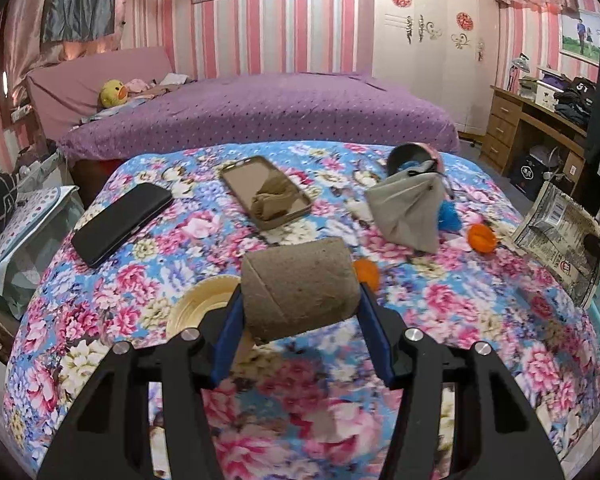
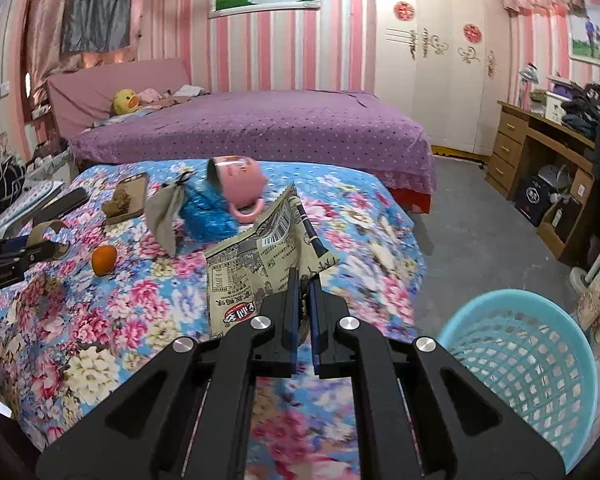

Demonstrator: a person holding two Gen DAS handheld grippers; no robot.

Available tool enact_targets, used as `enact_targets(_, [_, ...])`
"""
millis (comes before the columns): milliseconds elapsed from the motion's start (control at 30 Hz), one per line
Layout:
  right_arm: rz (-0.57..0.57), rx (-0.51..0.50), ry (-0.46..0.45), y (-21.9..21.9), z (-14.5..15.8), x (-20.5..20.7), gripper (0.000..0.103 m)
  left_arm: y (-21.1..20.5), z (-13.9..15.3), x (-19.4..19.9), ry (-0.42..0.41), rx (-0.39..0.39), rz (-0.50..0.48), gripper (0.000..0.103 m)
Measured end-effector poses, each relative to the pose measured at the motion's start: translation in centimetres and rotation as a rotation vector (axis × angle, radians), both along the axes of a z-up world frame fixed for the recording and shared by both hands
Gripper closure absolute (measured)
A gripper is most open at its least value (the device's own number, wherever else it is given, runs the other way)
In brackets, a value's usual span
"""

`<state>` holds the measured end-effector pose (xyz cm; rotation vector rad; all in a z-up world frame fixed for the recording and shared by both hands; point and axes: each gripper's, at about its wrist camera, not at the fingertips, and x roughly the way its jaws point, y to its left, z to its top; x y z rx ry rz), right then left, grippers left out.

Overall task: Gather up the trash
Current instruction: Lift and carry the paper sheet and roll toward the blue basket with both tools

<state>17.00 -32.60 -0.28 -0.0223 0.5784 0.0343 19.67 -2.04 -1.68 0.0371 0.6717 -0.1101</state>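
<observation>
My left gripper [image 1: 300,296] is shut on a brown cardboard roll [image 1: 300,290], held above the flowered table cover [image 1: 140,280]. The same roll [image 2: 50,236] shows at the left edge of the right wrist view. My right gripper [image 2: 304,276] is shut on a beige printed snack wrapper [image 2: 256,268], lifted off the cover; that wrapper [image 1: 556,236] hangs at the right in the left wrist view. A turquoise mesh basket [image 2: 528,364] stands low to the right of the table.
On the cover lie a black phone [image 1: 120,222], a phone case [image 1: 266,192] with a brown wad, a grey cloth [image 1: 408,212], blue crumpled plastic [image 2: 208,212], a tipped pink mug [image 2: 238,184], orange peels [image 1: 480,238] and a cream lid [image 1: 200,308]. A purple bed [image 1: 260,112] lies behind.
</observation>
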Motion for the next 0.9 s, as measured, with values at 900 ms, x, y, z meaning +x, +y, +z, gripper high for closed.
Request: enact_targets(900, [-0.387,0.055,-0.009,-22.1,0.9,-10.7,0.097,-30.4,1.6,-5.2,-0.033,0.04,-0.452,0.049])
